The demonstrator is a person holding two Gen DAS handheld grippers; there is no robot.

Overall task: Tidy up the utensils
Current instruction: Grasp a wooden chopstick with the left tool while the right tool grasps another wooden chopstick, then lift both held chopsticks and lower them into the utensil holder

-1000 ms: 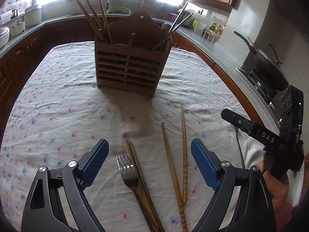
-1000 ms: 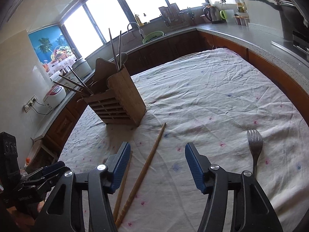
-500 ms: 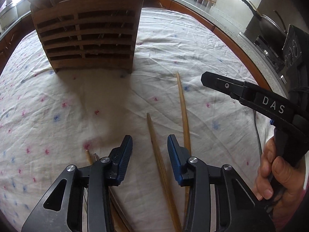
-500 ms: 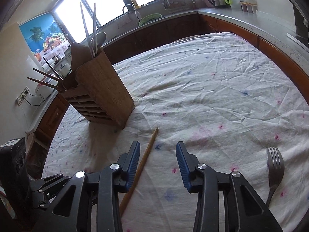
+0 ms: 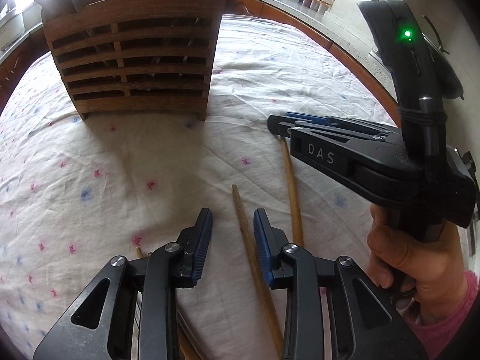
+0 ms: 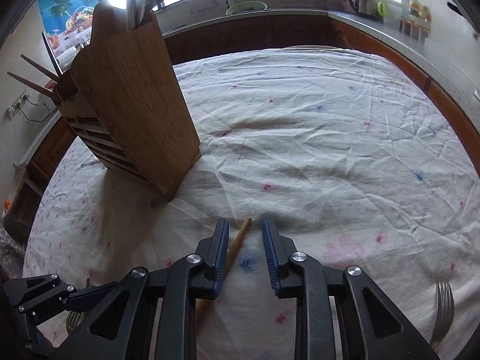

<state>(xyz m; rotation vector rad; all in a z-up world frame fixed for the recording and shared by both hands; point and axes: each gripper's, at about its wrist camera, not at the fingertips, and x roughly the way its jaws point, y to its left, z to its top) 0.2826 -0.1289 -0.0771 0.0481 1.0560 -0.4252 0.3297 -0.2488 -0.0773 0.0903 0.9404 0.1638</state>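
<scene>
The left gripper (image 5: 232, 234) hangs low over the cloth (image 5: 105, 165), its blue pads (image 5: 201, 240) a narrow gap apart with one chopstick (image 5: 241, 210) lying on the cloth between them, not clamped. A second chopstick (image 5: 291, 186) lies just to the right, its far tip under the right gripper (image 5: 277, 123). From the right wrist view, that gripper (image 6: 244, 240) also has its pads (image 6: 221, 249) slightly parted, astride the chopstick tip (image 6: 240, 237), which lies nearer the left pad; I cannot tell whether it touches. The wooden holder (image 5: 132, 57) stands upright on the cloth beyond both grippers, with chopsticks and metal utensils (image 6: 141, 3) sticking out of its top. A fork (image 6: 443, 309) lies on the cloth well to the right of the right gripper. More stick ends (image 5: 139, 250) show beside the left gripper's left finger.
</scene>
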